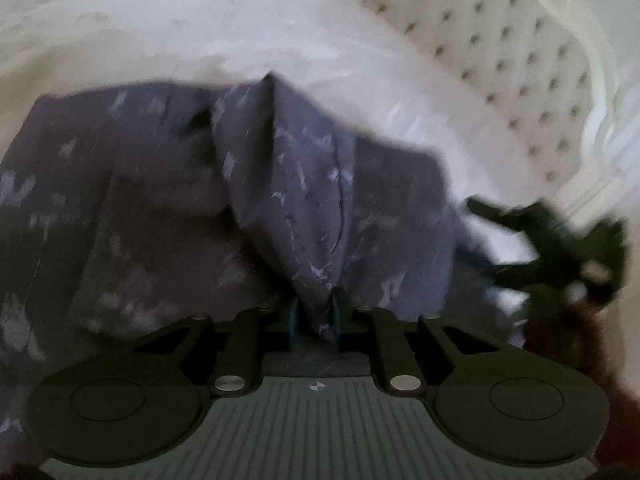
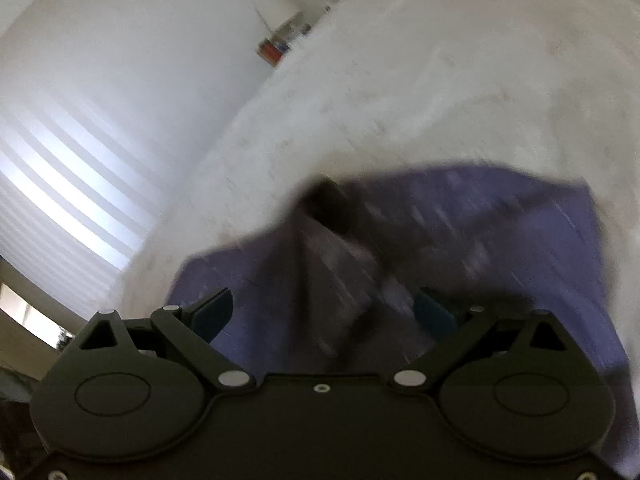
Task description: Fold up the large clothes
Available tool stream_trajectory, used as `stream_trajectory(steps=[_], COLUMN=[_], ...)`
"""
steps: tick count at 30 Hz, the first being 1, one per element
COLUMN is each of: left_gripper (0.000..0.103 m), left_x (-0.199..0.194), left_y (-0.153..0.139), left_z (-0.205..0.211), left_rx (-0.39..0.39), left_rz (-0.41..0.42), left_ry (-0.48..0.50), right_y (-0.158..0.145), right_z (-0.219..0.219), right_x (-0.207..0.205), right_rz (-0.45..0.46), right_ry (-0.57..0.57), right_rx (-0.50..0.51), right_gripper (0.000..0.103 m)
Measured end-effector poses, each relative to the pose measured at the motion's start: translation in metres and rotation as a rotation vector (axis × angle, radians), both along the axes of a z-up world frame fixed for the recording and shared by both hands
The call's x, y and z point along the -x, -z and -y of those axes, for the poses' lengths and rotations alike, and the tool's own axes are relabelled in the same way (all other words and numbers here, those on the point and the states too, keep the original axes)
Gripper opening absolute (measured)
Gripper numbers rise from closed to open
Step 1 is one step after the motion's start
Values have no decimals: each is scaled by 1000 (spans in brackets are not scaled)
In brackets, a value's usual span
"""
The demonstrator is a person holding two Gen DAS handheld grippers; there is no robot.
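Purple garment [image 1: 132,216] with the pale flecks is what I'm folding, and right now my left gripper [image 1: 316,312] is pinched nearly shut on a gathered ridge of it, so the cloth tents up from the jaws and runs away toward the far edge of the piece. I'd guess I'm holding it like that to carry a corner or edge over for the next fold. My right gripper [image 2: 324,316] has its jaws spread wide with nothing pressed between the blue pads [image 2: 212,312]; it's hanging over the same garment [image 2: 520,240], which fills the space between and beyond the fingers, so it looks lined up to grab a second spot rather than holding anything yet. In the left view it shows up as a dark blur [image 1: 560,248] just off the garment's right edge. The garment lies spread on a white bed [image 1: 160,40], and past the garment's far right side there's a tufted headboard [image 1: 500,52]. Both views are smeared, so I can't tell exactly which part of the clothing I've got.
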State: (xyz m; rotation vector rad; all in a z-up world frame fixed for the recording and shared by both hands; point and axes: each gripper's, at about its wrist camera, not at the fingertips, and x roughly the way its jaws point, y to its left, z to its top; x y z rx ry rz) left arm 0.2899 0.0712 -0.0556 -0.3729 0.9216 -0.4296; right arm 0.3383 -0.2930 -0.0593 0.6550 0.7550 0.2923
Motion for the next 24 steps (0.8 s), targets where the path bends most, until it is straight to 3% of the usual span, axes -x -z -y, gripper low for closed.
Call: stream_trajectory(steps=[5,8,11,16,24], left_gripper=[20,29,46,48,48], left_x=[7,6,-2,-17,-22], left_y=[-4,-19,-27,-23,-7], left_z=[-10,-15,-24,-29,-26], left_rx=[32,16,34,33,49], left_rz=[59,130,178,142,96], left_ry=[8,8,-39,-106,-115], right_y=[2,-2,2,5,6], right_z=[5,-5,-21,-48,-69], right_x=[38,50,51,45,39], right_rz=[43,56,41,13,-4], right_ry=[17,3,-24,-53,-42], right_rx=[-63,-85,-117,-104,-77], right_gripper=[98,99,99,99,100])
